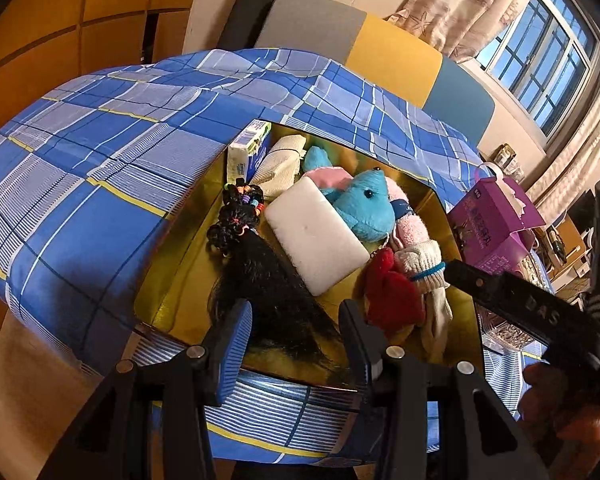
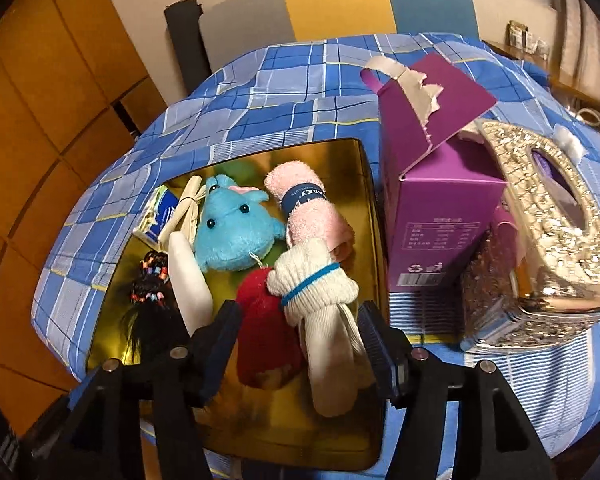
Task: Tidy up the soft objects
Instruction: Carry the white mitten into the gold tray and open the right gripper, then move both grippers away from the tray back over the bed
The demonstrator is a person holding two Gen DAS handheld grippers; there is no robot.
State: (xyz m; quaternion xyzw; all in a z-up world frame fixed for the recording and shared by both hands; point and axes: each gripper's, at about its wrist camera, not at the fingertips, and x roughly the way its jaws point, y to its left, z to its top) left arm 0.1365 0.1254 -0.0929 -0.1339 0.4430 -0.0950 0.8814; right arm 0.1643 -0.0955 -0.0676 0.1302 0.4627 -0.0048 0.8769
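An open gold box point(image 1: 168, 280) point(image 2: 276, 424) on the blue plaid cloth holds soft things. In it lie a blue plush toy point(image 1: 364, 204) point(image 2: 232, 236), a white foam pad point(image 1: 316, 232), a rolled pink towel point(image 2: 312, 208), a white sock bundle point(image 2: 320, 280) with a blue band, a red knit piece point(image 2: 264, 332) and a black hairpiece point(image 1: 268, 280) with coloured beads. My left gripper point(image 1: 296, 340) is open over the hairpiece's tail. My right gripper point(image 2: 298, 344) stands open astride the red piece and the sock bundle; its pads do not press them.
A purple carton point(image 2: 432, 208) with a torn flap stands just right of the box, and a glittery silver tissue holder point(image 2: 548, 224) lies beyond it. A tissue pack point(image 1: 246, 148) and beige cloth point(image 1: 280, 164) fill the box's far corner. A padded headboard rises behind.
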